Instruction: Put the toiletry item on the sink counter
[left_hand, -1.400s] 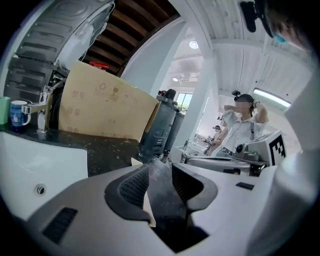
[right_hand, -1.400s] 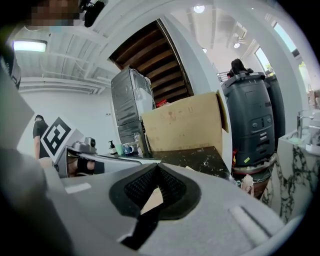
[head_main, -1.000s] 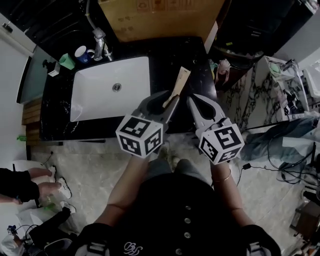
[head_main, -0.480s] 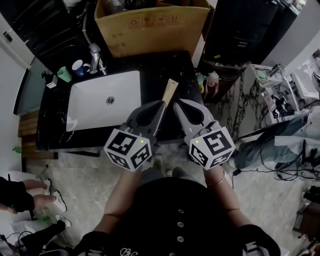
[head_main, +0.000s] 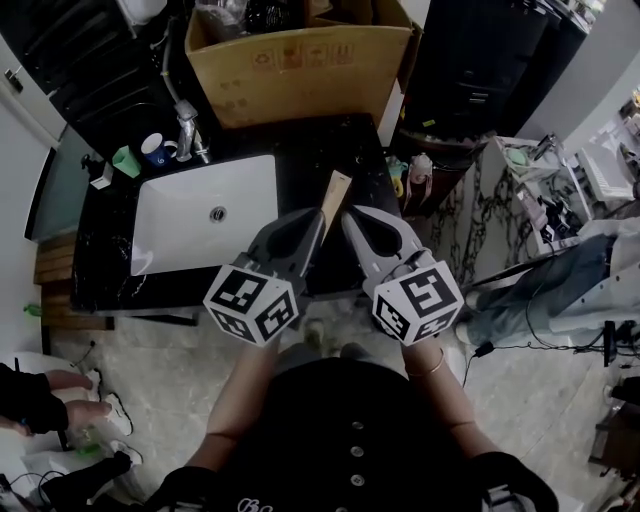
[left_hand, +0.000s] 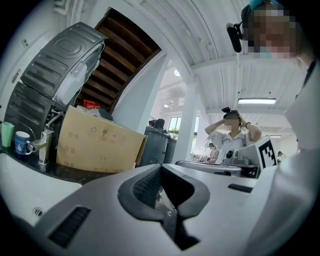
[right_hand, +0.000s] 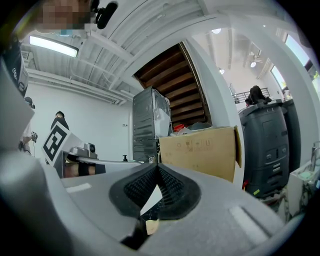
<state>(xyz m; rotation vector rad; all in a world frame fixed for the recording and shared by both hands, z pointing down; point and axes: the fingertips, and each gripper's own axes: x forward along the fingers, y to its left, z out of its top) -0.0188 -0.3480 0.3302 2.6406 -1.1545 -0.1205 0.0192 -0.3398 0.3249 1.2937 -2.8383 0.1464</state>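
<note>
Near the middle of the head view, the toiletry item (head_main: 334, 192), a slim tan piece, lies aslant on the black desk (head_main: 300, 160), just right of the white sink (head_main: 190, 235). Its lower end runs in behind the tip of the left gripper (head_main: 318, 222), and whether the two touch cannot be told. The left gripper's own view shows its jaws pressed together at the tips with nothing between them. The right gripper (head_main: 352, 215) sits just right of the item, and its jaws are likewise closed tip to tip and empty. Both grippers point up the frame, close side by side, with their marker cubes below centre. At the upper left stand a faucet (head_main: 186, 128), a blue mug (head_main: 157, 148) and a green cup (head_main: 124, 160). A cardboard box (head_main: 300, 65) fills the top centre at the back of the desk.
</note>
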